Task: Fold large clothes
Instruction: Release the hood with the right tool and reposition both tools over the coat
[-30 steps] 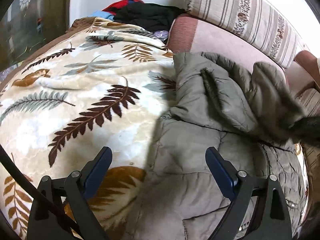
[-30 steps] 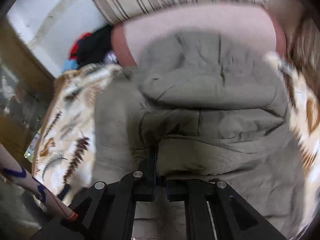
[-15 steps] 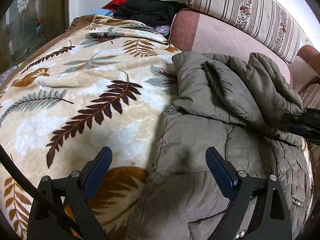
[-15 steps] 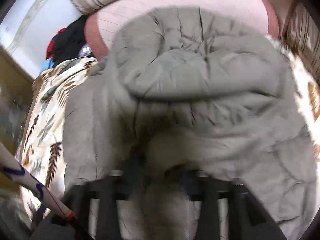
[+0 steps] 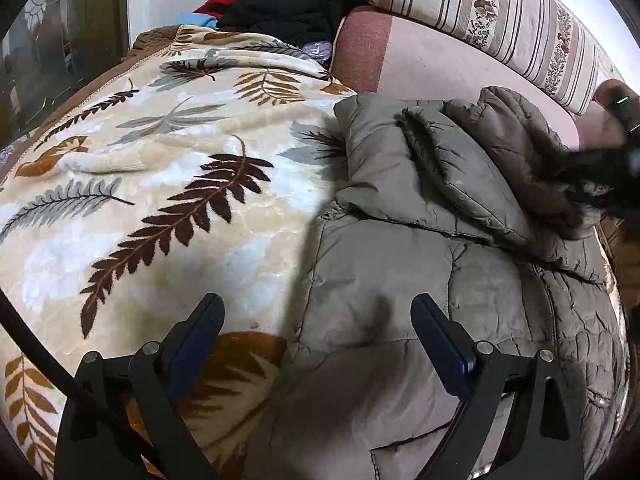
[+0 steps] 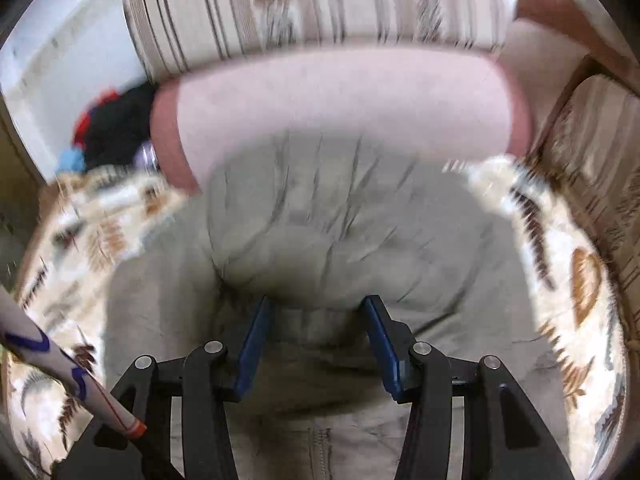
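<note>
The coat (image 5: 400, 300) lies on the leaf-print blanket (image 5: 160, 200), its hood (image 6: 332, 216) turned down onto the body at the far end, against the pink cushion (image 6: 340, 96). Your right claw (image 6: 316, 340) stands half open, nothing between its pads, the hood's folded edge just beyond them. Your left claw (image 5: 316, 332) hangs wide open and empty above the coat's left edge. Step in hand: the hood fold looks done. Next, you likely take a side edge or sleeve and fold it across toward the middle.
</note>
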`<action>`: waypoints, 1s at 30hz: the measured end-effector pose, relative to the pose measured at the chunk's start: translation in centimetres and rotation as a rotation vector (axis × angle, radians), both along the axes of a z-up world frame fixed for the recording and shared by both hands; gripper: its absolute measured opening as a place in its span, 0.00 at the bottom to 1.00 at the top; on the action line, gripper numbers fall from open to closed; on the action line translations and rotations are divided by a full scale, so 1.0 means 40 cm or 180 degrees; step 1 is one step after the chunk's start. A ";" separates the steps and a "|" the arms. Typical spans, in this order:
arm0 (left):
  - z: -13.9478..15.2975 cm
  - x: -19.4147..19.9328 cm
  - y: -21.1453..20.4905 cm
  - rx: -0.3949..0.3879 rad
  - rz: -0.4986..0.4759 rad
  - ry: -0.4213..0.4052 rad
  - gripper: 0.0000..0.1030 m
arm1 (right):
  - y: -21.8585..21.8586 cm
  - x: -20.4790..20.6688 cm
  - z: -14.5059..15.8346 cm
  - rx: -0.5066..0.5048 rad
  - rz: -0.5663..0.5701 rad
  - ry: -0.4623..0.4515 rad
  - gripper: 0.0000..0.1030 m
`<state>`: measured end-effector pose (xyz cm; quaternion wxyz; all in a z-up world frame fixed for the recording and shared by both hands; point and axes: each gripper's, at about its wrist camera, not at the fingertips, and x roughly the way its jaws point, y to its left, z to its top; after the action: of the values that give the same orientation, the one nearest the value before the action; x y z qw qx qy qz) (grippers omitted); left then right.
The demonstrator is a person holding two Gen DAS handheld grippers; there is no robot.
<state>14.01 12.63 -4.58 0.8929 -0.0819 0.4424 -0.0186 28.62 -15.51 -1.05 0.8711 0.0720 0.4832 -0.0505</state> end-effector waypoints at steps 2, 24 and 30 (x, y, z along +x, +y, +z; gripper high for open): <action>0.000 0.004 -0.004 -0.0012 -0.0037 0.0006 0.91 | 0.033 0.023 -0.076 -0.0143 0.0123 0.0230 0.52; 0.017 0.000 0.096 -0.0400 -0.0048 0.0071 0.91 | -0.105 -0.308 -0.048 0.0316 0.0275 0.0112 0.58; 0.001 -0.045 0.147 -0.0973 -0.0117 0.0270 0.91 | -0.404 -0.511 -0.005 0.0347 -0.0195 -0.0016 0.79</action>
<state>12.19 18.51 -4.54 0.8500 -0.2095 0.4731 -0.0985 8.19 -31.68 -1.24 0.8651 0.1343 0.4806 -0.0506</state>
